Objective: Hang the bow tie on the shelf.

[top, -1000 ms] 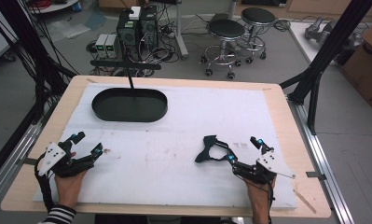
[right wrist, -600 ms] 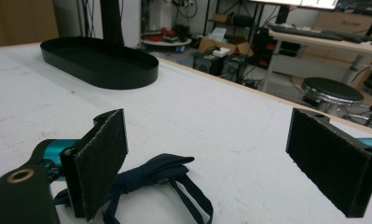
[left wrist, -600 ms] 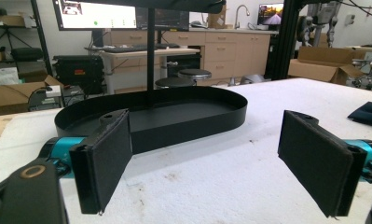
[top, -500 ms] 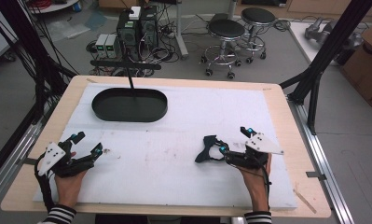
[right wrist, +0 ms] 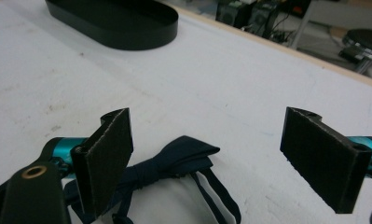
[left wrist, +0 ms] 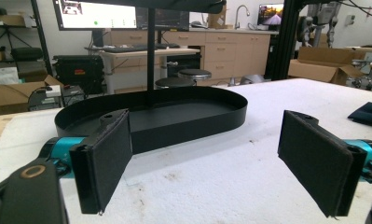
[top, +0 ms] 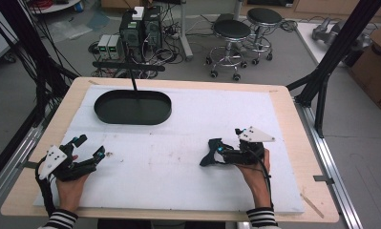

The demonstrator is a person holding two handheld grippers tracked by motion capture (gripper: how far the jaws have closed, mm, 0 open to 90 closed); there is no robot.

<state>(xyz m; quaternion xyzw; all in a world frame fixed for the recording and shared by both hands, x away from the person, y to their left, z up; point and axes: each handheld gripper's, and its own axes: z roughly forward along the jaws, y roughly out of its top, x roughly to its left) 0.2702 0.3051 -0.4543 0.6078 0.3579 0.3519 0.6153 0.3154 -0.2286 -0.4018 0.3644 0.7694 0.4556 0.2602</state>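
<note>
At 11 o'clock a black oval tray (top: 132,107) sits on the white mat (top: 188,167), which is stained brown in spots, over a pale wood table (top: 300,143). At 4 o'clock lies a navy bow tie (right wrist: 174,165). Grippers have black pads (left wrist: 106,158) and teal joints. Sleeves (top: 260,217) are striped black and white.
</note>
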